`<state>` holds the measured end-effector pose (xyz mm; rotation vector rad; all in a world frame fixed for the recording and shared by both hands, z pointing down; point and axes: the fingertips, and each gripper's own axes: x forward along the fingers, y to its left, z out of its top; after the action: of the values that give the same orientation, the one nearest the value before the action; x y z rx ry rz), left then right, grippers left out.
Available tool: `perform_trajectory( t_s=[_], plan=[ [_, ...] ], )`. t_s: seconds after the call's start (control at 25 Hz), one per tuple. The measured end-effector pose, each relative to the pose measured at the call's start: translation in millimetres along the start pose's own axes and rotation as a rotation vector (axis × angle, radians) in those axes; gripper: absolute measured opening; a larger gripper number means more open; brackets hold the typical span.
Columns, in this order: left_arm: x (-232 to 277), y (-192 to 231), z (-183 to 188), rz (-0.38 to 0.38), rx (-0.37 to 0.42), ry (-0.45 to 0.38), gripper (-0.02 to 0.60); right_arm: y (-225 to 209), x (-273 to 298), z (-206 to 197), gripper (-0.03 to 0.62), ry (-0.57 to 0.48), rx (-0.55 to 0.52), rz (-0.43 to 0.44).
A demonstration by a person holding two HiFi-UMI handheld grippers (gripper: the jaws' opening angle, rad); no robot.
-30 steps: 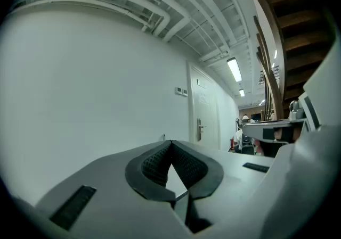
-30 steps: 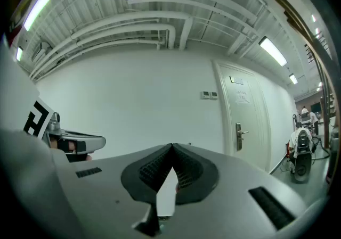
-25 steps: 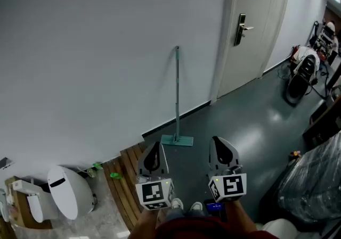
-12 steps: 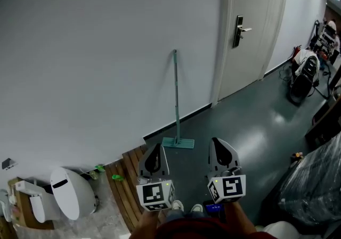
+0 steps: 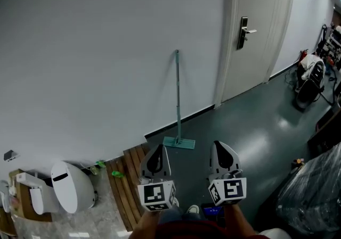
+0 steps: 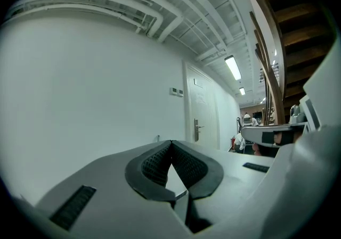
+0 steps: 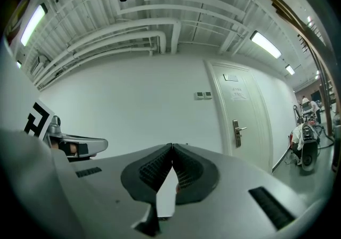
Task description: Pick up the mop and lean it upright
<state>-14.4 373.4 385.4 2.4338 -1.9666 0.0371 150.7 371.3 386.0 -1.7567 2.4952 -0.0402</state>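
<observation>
Already upright, the teal flat-headed mop [image 5: 178,94] leans by its thin pole against the plain white wall [image 5: 96,46]. Its flat head rests on the dark grey floor [image 5: 250,126] at the wall's foot. Both grippers are held level side by side, well apart from it. The left gripper [image 5: 158,150] and the right gripper [image 5: 219,146] each have their jaws pressed together with nothing between them. A white panelled door [image 5: 256,25] stands to the mop's right.
</observation>
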Motion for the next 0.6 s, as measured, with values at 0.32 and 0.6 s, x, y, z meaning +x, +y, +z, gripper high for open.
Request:
perform_trajectory(
  t_s=[0.32, 0.6],
  plan=[
    [15, 1, 0, 0.011, 0.002, -0.004, 0.014, -9, 12, -3, 0.018, 0.004, 0.003, 0.008],
    [40, 12, -4, -0.001, -0.009, -0.007, 0.014, -9, 38, -4, 0.018, 0.001, -0.016, 0.008]
  ],
)
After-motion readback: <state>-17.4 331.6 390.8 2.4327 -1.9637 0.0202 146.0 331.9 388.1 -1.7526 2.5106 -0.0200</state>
